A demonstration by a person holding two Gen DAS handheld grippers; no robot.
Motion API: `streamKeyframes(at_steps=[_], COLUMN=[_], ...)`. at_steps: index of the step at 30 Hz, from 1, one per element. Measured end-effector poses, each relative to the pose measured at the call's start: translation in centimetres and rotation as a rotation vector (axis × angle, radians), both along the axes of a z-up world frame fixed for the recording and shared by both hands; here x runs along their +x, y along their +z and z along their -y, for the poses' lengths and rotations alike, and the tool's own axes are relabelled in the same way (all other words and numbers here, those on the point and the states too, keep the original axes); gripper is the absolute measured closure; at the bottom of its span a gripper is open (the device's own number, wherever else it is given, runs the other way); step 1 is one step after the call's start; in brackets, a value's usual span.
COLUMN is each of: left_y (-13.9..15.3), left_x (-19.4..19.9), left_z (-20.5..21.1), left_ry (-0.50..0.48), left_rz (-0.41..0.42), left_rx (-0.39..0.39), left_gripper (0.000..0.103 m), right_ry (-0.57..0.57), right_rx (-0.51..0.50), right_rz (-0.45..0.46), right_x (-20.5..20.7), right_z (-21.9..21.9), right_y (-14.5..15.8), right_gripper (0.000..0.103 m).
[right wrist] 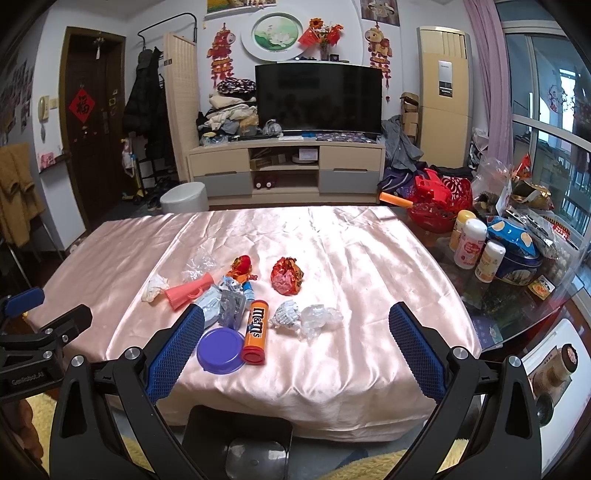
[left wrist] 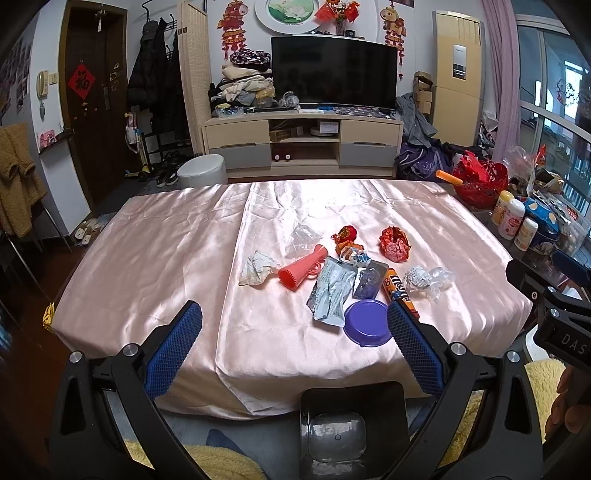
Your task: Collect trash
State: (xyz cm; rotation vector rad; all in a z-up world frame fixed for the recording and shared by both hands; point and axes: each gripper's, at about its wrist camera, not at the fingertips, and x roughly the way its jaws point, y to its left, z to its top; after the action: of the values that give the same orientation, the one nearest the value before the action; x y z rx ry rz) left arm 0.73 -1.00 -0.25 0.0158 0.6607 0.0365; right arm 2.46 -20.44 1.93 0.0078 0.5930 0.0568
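— Setting?
— Home living room. Flat-screen television (left wrist: 334, 72) on a low media cabinet (left wrist: 303, 142); coats on a rack (left wrist: 155, 70) by the entrance door (left wrist: 90, 99).
— Further evidence?
— Freestanding air conditioner (left wrist: 458, 70), red festive wall ornaments (left wrist: 232, 27), table (left wrist: 184, 236) under pink satin cloth, folded laundry pile (left wrist: 245, 83).

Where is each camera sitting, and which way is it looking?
Left wrist view: sits on the left gripper, looking forward over the pink tablecloth toward the TV; its blue fingers show, open, with the right gripper at the right edge.
Right wrist view: sits on the right gripper, facing the same way; its open blue fingers show, with the left gripper at the left edge.
Both share the M&M's tube, purple lid, pink horn and black bin below.
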Motion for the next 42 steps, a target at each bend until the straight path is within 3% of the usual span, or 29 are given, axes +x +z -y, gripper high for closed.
streamKeyframes(at_steps=[33, 42], left_y=[0.2, -0.2], left_x=[-0.6, -0.4], left_z=[-0.4, -1.2], left_ry=[0.014, 0.000], left_rz=[0.010, -0.014], left_rx=[-0.008, -0.041], left_gripper=[0.008, 0.008], right_ry=[0.001, 0.030], right_rx=[0.005, 0.055], right_rz=[0.002, -0.014], right_x=[-0.3, -0.2], right_z=[-0.5, -0.2], right_y=[0.2, 0.0], right_gripper=[0.003, 0.003])
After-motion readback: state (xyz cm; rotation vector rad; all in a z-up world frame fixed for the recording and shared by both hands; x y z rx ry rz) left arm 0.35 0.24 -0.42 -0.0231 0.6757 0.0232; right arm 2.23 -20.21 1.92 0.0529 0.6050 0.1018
